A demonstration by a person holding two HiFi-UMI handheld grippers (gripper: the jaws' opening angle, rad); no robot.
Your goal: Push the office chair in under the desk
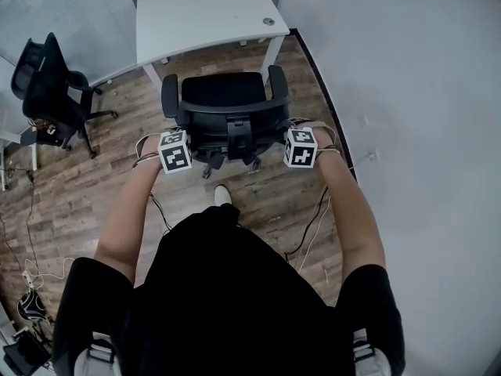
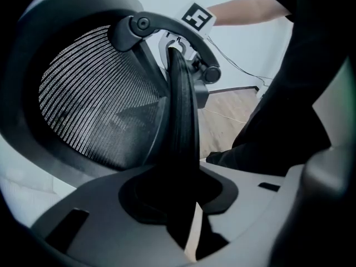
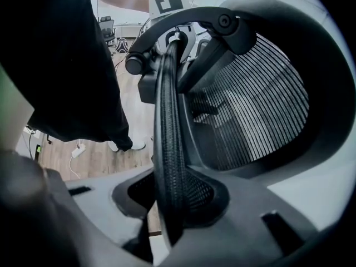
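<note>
The black office chair (image 1: 225, 92) stands on the wood floor, its seat facing the white desk (image 1: 196, 18) and still outside the desk's front edge. My left gripper (image 1: 185, 137) is shut on the left rim of the mesh backrest (image 2: 182, 121), which runs upright between its jaws. On the other side, my right gripper (image 1: 289, 134) is shut on the right rim of the backrest (image 3: 167, 138). Each gripper view shows the opposite gripper's marker cube at the far end of the backrest frame.
A second black chair (image 1: 48, 84) stands at the left by the glass wall. Cables (image 1: 310, 233) trail over the floor by my feet. A pale wall (image 1: 407, 92) closes the right side. A small round fitting (image 1: 268, 21) sits on the desk.
</note>
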